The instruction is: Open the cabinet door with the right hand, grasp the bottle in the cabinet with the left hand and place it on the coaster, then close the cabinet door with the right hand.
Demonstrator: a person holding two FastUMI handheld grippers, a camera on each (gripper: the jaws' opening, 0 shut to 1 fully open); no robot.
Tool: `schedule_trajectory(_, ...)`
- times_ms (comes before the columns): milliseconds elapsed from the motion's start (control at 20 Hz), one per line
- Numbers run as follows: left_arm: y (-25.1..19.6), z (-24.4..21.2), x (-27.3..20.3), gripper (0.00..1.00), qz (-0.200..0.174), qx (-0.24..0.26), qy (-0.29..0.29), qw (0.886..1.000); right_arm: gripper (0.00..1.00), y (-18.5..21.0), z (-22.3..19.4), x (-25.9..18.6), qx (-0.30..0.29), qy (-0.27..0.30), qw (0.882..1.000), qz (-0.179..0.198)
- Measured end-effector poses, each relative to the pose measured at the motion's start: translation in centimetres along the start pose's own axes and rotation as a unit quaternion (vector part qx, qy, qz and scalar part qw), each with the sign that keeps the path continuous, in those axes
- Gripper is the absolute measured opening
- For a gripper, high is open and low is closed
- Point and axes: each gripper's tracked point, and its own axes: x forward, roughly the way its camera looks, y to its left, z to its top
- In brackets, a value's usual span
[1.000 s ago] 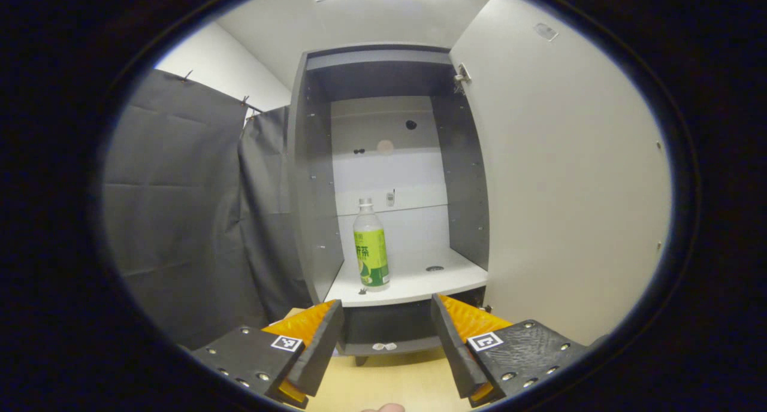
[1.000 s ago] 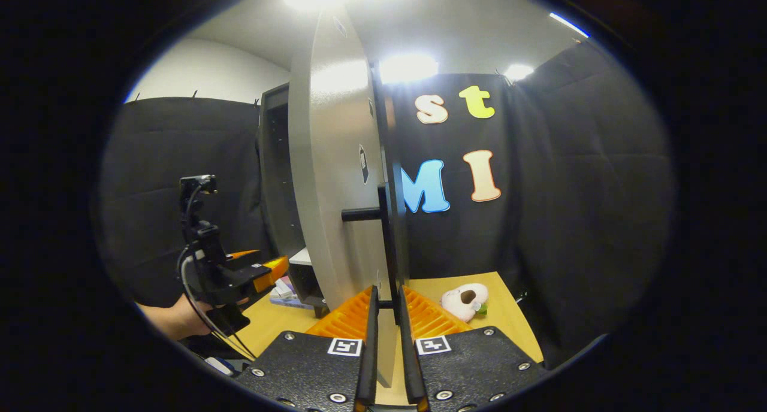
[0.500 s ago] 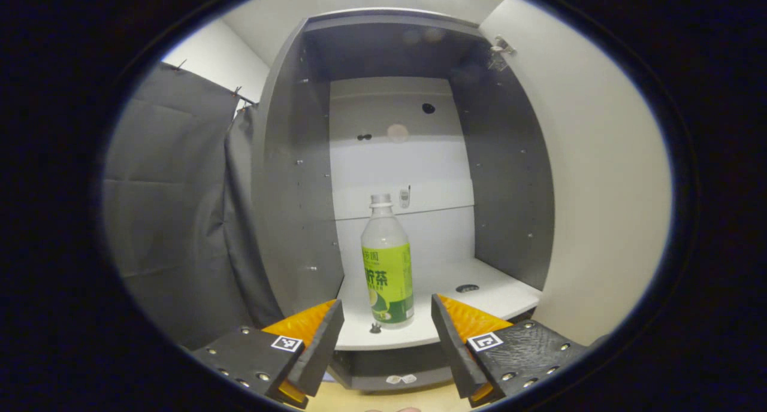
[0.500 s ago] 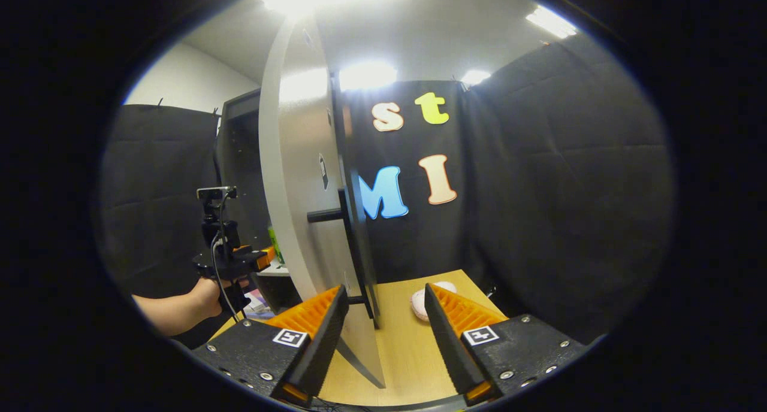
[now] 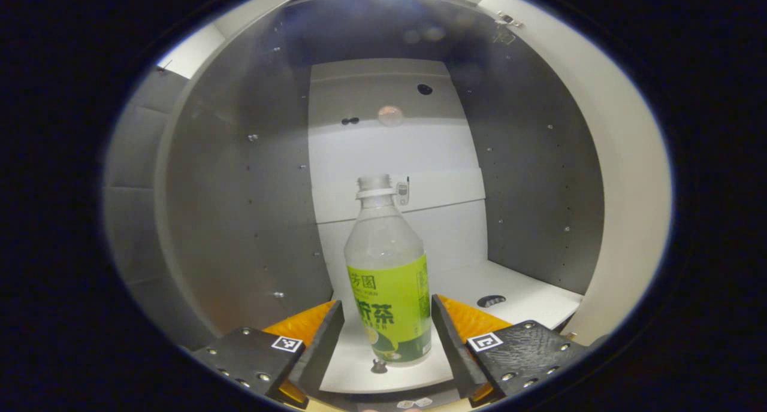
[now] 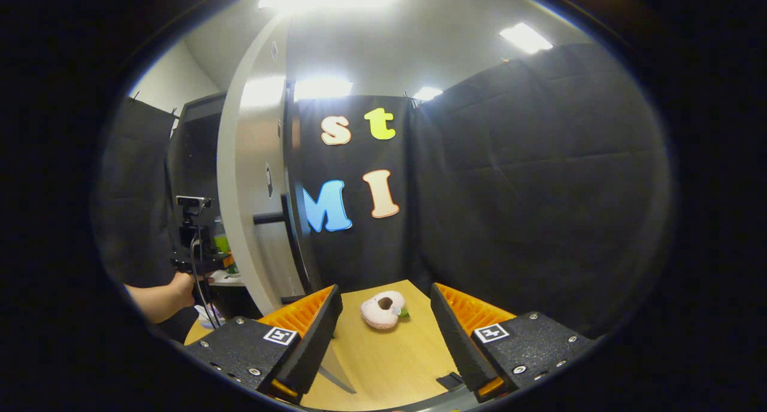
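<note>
Inside the cabinet (image 5: 239,208), the bottle (image 5: 389,292) stands upright between the spread fingers of the left gripper (image 5: 387,334), while the right gripper (image 6: 386,334) gapes empty.

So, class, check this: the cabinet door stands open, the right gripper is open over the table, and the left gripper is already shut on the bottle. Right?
One part is wrong. In the left gripper view the left gripper is open: its fingers flank the bottle with gaps either side, not pressing it. The cabinet door is open and the right gripper is open over the table, as stated.
</note>
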Motion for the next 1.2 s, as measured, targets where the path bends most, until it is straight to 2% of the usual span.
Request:
schedule_trajectory(150,0.6,0.3,1.8,0.86,0.009,-0.012,-0.009,1.0,0.89,-0.6,-0.4,-0.1,-0.018,0.004,1.0,-0.024)
schedule_trajectory(250,0.9,0.0,2.2,0.86,0.016,-0.007,-0.003,1.0,0.92,-0.7,-0.4,0.0,-0.014,0.003,0.999,-0.033)
schedule_trajectory(350,1.5,0.1,2.4,0.69,0.033,-0.002,-0.007,0.999,0.92,-1.0,-0.9,0.4,-0.014,0.007,0.999,-0.041)
schedule_trajectory(450,1.7,0.0,2.2,0.69,0.039,-0.009,-0.006,0.999,0.92,-1.3,-1.0,0.7,-0.013,0.009,0.999,-0.044)
schedule_trajectory(500,1.8,0.1,1.9,0.65,0.039,-0.011,-0.008,0.999,0.92,-1.3,-1.1,0.8,-0.013,0.01,0.999,-0.043)
schedule_trajectory(550,1.9,0.4,1.3,0.7,0.041,-0.013,-0.011,0.999,0.92,-1.3,-1.2,1.0,-0.013,0.009,0.999,-0.042)
schedule_trajectory(600,2.0,0.7,0.8,0.65,0.043,-0.012,-0.014,0.999,0.92,-1.4,-1.1,1.3,-0.012,0.009,0.999,-0.039)
schedule_trajectory(650,2.1,1.1,-0.1,0.65,0.046,-0.009,-0.019,0.999,0.89,-1.5,-1.1,1.6,-0.01,0.009,0.999,-0.036)
schedule_trajectory(700,2.3,1.5,-1.0,0.7,0.05,-0.004,-0.022,0.999,0.92,-1.4,-1.1,2.0,-0.007,0.008,1.0,-0.029)
schedule_trajectory(800,2.1,2.8,-3.3,0.61,0.047,-0.006,-0.038,0.998,0.92,-1.5,-1.0,3.2,-0.004,0.007,1.0,-0.013)
schedule_trajectory(850,2.2,3.3,-4.5,0.61,0.051,-0.004,-0.042,0.998,0.92,-1.6,-1.2,3.6,-0.005,0.007,1.0,-0.003)
schedule_trajectory(1200,2.0,5.8,-15.2,0.67,0.084,-0.01,-0.055,0.995,0.92,-1.6,-1.4,6.1,-0.025,0.013,0.996,0.089)
